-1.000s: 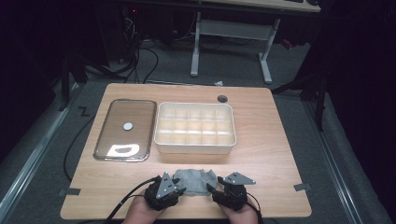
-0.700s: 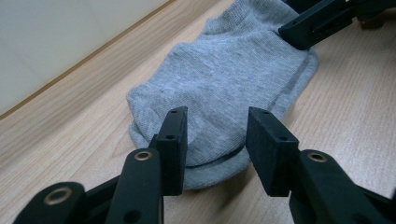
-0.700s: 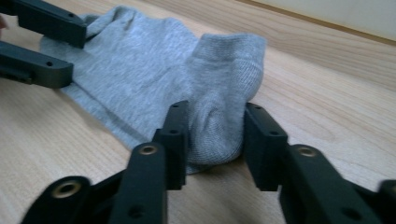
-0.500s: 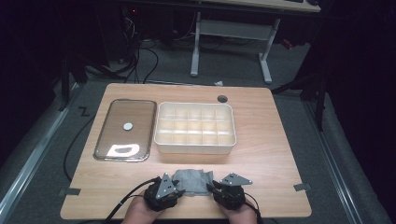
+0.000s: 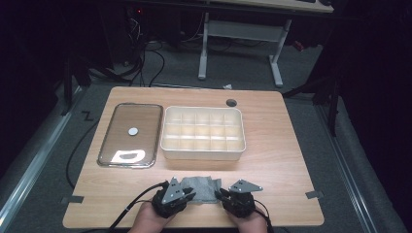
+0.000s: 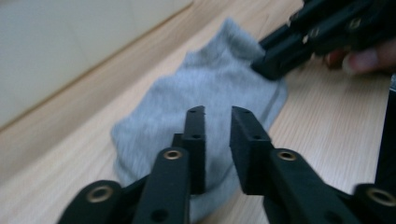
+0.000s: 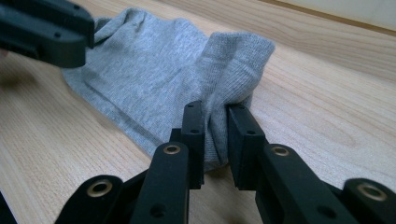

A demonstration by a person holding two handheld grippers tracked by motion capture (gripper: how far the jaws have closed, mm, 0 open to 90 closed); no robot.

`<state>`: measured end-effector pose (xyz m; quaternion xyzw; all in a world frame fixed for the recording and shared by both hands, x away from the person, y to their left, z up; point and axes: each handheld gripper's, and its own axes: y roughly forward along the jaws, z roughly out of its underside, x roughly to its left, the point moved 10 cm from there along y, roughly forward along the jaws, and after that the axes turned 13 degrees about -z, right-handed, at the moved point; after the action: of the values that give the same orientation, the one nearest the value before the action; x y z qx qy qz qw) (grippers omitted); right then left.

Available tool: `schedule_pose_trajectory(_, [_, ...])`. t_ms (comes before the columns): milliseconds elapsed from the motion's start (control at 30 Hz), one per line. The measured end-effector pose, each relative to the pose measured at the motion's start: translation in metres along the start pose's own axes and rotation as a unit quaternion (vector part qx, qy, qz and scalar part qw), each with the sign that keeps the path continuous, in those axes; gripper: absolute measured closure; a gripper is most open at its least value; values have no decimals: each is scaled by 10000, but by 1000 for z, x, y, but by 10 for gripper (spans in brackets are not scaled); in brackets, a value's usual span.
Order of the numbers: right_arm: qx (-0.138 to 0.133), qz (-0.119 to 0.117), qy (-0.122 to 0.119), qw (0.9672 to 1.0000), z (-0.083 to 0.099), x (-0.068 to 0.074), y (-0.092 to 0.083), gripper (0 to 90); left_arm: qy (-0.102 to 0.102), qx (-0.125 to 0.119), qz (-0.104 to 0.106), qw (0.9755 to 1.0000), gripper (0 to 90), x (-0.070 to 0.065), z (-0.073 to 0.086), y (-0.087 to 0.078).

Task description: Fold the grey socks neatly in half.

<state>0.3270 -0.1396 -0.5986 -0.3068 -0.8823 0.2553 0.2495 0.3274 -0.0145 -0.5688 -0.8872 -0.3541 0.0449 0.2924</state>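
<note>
2 tongs meet a grey sock [image 7: 154, 79]: right tongs [image 7: 215, 112] pinching it, left tongs [image 6: 218, 114] slightly spread.

1. The hands [image 5: 150, 219] run off the bottom edge in the high view, forearms cut away.
2. The left gripper [image 6: 217, 140] covers the sock's [image 6: 210, 88] near edge; whether it pinches cloth, can't tell.
3. The box [image 6: 56, 46] is blurred, cropped at the top.
</note>
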Motion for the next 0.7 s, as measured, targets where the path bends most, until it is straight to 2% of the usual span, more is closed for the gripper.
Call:
schedule_pose_trajectory(33, [-22,-1,-16,10000,0,0,0,791,2,21,-18,10000,787,-6,-8,7])
schedule_pose_trajectory(67, [-22,-1,-16,10000,0,0,0,791,2,21,-18,10000,786,-6,-8,7])
schedule_pose_trajectory(133, [-16,12,-33,10000,0,0,0,793,59,134,-94,9998,782,-12,-14,21])
schedule_pose_trajectory(233, [-4,-43,-43,10000,0,2,-1,801,175,505,-252,9983,770,-15,-9,40])
schedule_pose_trajectory(267, [-37,-101,-59,9999,-1,3,-2,808,146,609,-307,9976,771,-17,-3,46])
schedule_pose_trajectory(367, [-153,-146,-55,9998,-4,4,-5,813,158,518,-414,9977,783,-18,-2,46])
schedule_pose_trajectory(433, [-371,-268,-39,9989,-10,6,-10,819,152,538,-422,9975,793,-19,-2,46])
schedule_pose_trajectory(467, [-598,-418,-27,9973,-17,10,-15,827,85,541,-398,9977,793,-20,-4,47])
schedule_pose_trajectory(700, [-900,-516,35,9946,-25,13,-20,840,92,549,-420,9976,793,-29,-10,54])
